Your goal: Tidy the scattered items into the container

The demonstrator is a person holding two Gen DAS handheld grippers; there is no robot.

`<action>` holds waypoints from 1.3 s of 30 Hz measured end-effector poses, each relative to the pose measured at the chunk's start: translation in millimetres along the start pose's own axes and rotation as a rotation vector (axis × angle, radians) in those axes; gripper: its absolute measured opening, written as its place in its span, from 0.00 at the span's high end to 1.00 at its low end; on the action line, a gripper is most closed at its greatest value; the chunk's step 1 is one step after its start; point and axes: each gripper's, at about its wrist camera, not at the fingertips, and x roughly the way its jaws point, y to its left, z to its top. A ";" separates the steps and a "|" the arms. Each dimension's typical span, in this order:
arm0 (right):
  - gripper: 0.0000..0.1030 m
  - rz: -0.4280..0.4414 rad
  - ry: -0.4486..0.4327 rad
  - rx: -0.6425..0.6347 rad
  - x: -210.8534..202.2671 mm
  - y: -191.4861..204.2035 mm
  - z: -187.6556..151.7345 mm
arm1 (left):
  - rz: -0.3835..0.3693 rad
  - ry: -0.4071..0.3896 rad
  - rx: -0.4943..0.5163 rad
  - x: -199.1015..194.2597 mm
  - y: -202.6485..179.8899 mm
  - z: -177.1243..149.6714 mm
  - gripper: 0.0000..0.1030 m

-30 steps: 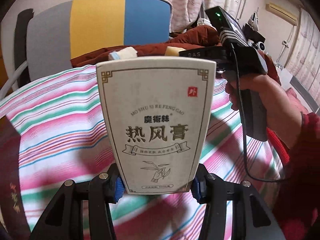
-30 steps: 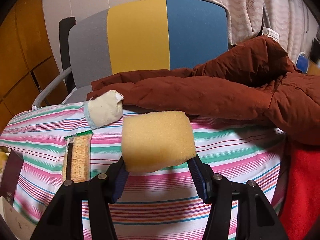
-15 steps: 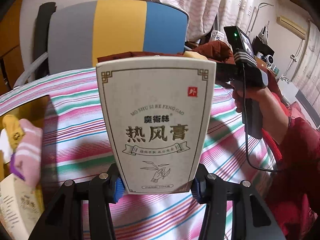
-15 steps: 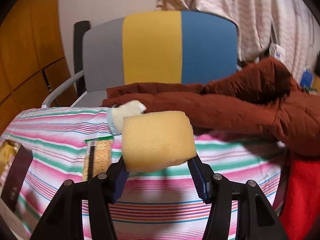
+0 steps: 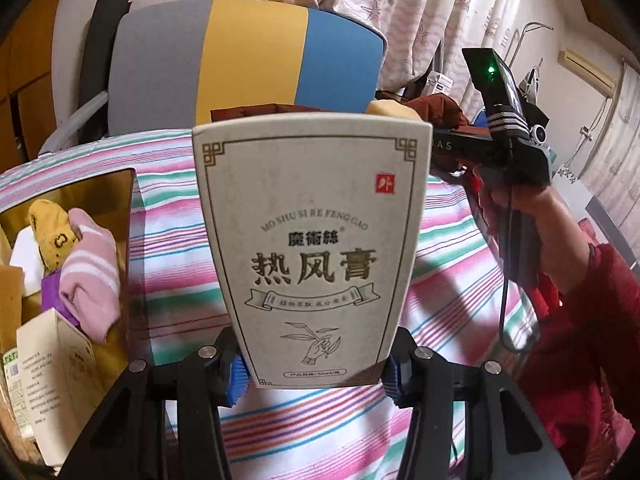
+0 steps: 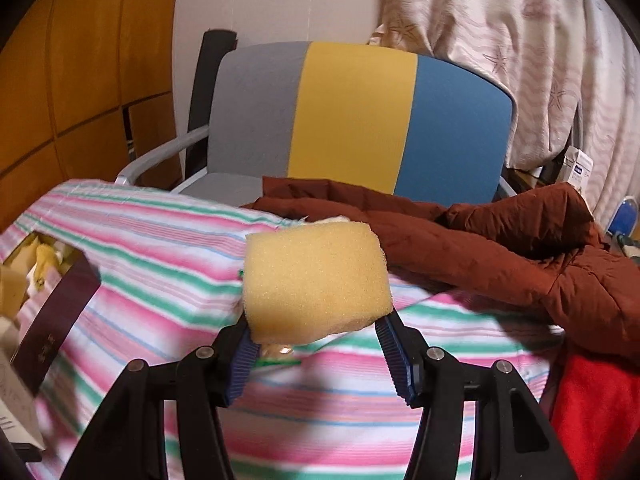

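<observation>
My left gripper (image 5: pixel 314 372) is shut on a tall grey-white carton (image 5: pixel 312 240) printed with Chinese characters, held upright above the striped cloth (image 5: pixel 168 280). At the left edge lies the open container (image 5: pixel 116 184) with a pink sock (image 5: pixel 90 276), a yellow sock and small boxes inside. My right gripper (image 6: pixel 320 344) is shut on a yellow sponge (image 6: pixel 316 280), lifted over the same cloth (image 6: pixel 160 272). In the left wrist view the right gripper shows at upper right, in a person's hand (image 5: pixel 516 208). The container's corner (image 6: pixel 68 284) appears at the far left of the right wrist view.
A chair with a grey, yellow and blue back (image 6: pixel 352 112) stands behind the striped surface. A rust-brown jacket (image 6: pixel 500 248) is heaped at the back right, with red fabric (image 6: pixel 600 400) below it. A green-edged wrapper (image 6: pixel 276 356) peeks out under the sponge. Curtains hang behind.
Both grippers have swung left with their loads. The container has come into view at the left in both views, and the snack packet and white roll are now hidden behind the sponge.
</observation>
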 end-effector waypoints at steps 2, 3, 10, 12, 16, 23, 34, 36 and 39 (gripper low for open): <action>0.44 0.014 0.011 0.012 -7.9 8.8 -4.2 | -0.011 0.000 0.003 -3.7 -1.3 -3.7 0.49; 0.44 0.022 0.016 0.018 -11.0 11.5 -6.0 | -0.017 -0.001 0.003 -1.0 0.6 -2.8 0.49; 0.44 0.131 0.034 0.032 -41.5 58.7 -17.1 | -0.036 -0.019 0.000 -13.1 8.8 -7.7 0.49; 0.44 0.152 0.031 0.034 -48.2 70.5 -18.6 | -0.040 -0.024 -0.007 -15.5 11.4 -8.7 0.50; 0.44 0.195 0.036 0.031 -56.8 99.4 -20.1 | -0.041 -0.041 -0.016 -31.5 19.5 -16.1 0.50; 0.44 0.265 0.039 0.023 -67.7 144.2 -21.7 | -0.023 -0.059 -0.031 -54.7 40.3 -27.2 0.50; 0.44 0.382 0.061 0.039 -78.4 211.2 -21.5 | 0.007 -0.097 -0.136 -91.5 90.5 -44.9 0.49; 0.44 0.398 0.066 0.029 -78.5 224.7 -21.8 | 0.016 -0.105 -0.164 -96.9 100.7 -47.8 0.49; 0.44 0.422 0.080 0.014 -76.4 242.7 -23.5 | 0.031 -0.114 -0.206 -104.1 117.2 -53.9 0.49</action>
